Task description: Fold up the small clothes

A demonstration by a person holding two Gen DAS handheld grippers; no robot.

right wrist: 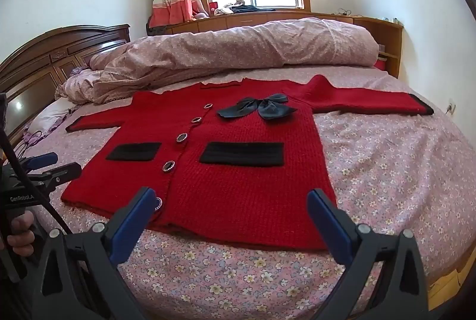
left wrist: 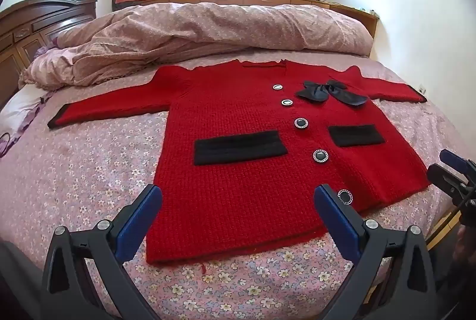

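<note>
A small red knit cardigan lies flat and spread out on the bed, front up, sleeves stretched to both sides. It has black pocket flaps, several dark round buttons and a black bow near the neck. It also shows in the right wrist view. My left gripper is open, hovering over the hem's left part. My right gripper is open, hovering over the hem's right part. Each gripper shows at the edge of the other's view: the right gripper and the left gripper.
A flowered pink sheet covers the bed. A rumpled pink duvet lies along the far side behind the cardigan. A dark wooden headboard stands at the left. A wooden shelf unit and window are behind. The bed's edge drops off at right.
</note>
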